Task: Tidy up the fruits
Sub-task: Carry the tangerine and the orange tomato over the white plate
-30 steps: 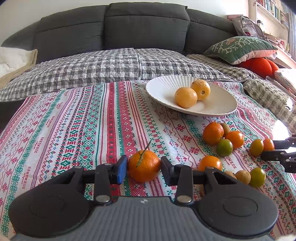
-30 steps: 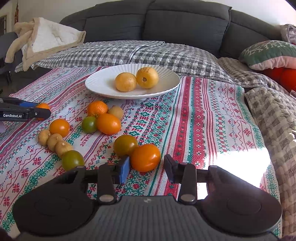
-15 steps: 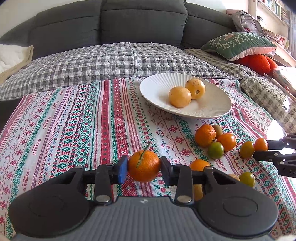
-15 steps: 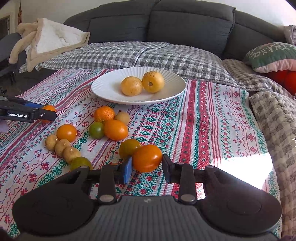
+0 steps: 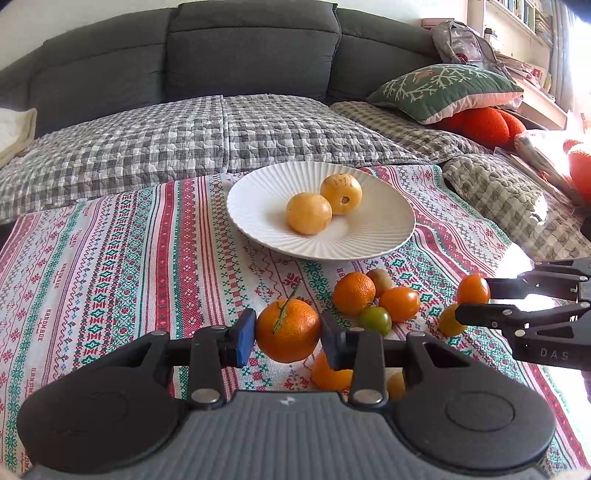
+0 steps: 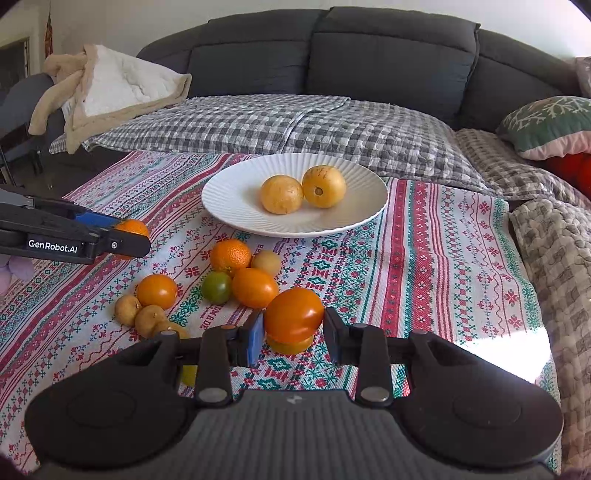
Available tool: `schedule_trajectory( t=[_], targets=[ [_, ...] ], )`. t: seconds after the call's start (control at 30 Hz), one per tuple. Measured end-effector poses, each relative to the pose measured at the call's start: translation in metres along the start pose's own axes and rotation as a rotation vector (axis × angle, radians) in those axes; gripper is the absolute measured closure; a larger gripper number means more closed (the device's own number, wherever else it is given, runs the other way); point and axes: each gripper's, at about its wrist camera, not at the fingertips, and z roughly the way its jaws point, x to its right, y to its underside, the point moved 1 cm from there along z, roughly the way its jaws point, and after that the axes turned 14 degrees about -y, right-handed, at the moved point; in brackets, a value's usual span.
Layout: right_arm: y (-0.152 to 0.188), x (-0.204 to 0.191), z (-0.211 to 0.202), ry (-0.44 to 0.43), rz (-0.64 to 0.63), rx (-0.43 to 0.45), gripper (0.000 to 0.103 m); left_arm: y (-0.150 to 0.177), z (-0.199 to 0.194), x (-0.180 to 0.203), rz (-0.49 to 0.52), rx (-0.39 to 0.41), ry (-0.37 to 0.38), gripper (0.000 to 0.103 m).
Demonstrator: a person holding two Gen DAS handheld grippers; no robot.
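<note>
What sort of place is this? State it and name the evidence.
Most likely a home living room. A dark grey sofa with a checked quilt fills the background, a patterned tablecloth carries the fruit, and shelves of books stand in the corner.

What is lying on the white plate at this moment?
Two yellow round fruits sit touching on the white plate. Its surface beneath them is covered. The rest of it shows bare.
</note>
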Motion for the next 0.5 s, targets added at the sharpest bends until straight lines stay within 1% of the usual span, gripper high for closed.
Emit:
schedule_trajectory(
  t=[0.23,0.5],
  targets=[
    [-0.013,0.001,-0.001,-0.004,0.006,0.019,0.072,-0.012,0.001,0.014,0.015,0.016,0.026,0.087],
    [-0.034,0.005,-0.003,-0.013,-0.004,0.044,0.072,-0.027,0.005,0.03,0.031,0.049,0.055,0.087]
  ],
)
